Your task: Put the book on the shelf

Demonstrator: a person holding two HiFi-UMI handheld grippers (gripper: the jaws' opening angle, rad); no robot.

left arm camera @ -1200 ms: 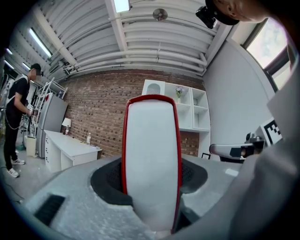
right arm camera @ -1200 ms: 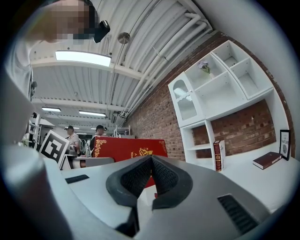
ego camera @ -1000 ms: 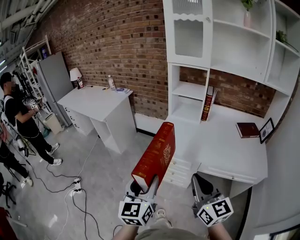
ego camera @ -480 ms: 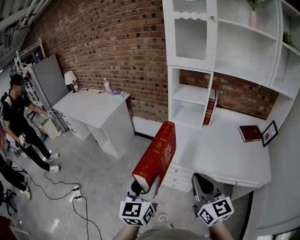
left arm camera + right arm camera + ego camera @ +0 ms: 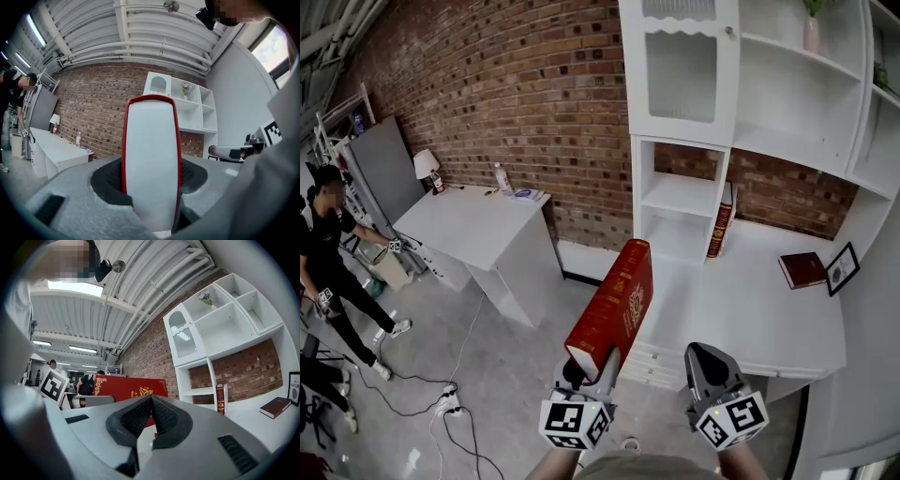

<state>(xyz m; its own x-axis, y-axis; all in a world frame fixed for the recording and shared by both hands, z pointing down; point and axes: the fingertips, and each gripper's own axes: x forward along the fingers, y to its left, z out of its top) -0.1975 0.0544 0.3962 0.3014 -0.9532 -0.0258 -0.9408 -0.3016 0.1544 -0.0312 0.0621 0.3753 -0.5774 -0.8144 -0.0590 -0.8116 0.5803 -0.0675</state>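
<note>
The shelf [image 5: 680, 195] has drawn nearer; left tongs [image 5: 589, 367] clamp the book's [image 5: 619, 295] lower end (contact half-hidden from above), right tongs [image 5: 705, 356] closed, empty.

Probably a staged studio or lab: brick wall [image 5: 516, 103], white shelf unit [image 5: 682, 202], loose floor cables [image 5: 450, 401], bare ceiling pipes [image 5: 140, 44].

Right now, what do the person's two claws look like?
The left claw and right claw match: grey tapering bodies with black ribbed pads inside. Behind each sits a white cube printed with black square markers.
</note>
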